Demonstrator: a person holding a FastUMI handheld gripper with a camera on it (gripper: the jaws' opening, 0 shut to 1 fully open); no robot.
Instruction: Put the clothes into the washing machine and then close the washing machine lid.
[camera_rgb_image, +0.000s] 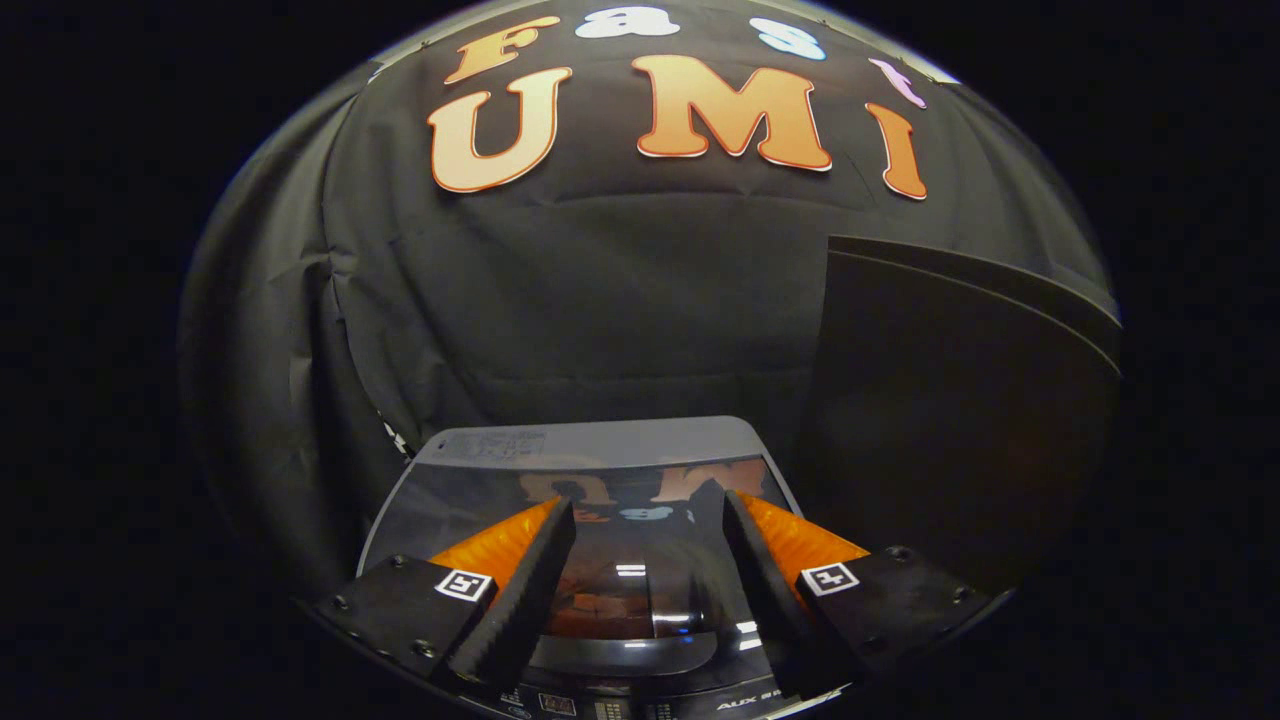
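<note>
Gripper view: gripper (648, 545) above washing machine (600, 700), fingers (520, 590) apart, nothing between them. Lid (590, 450) appears down, glossy, reflecting booth wall; control panel (600, 712) at near edge. No clothes seen; likely inside already, cannot tell. If closing remains: press lid flat, straight down. Dark panel (950, 400) right of washing machine, near, possible obstruction.

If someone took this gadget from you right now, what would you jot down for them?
Gripper: fingers open, nothing between them, hovering just above the washer.
Grey top-loading washing machine: directly below and ahead of the fingers, its dark glossy glass lid lying flat, closed.
Clothes: I cannot see any from here, nor tell whether they are inside.
Done: the lid looks shut.
Left: confirm the clothes are loaded.
</note>
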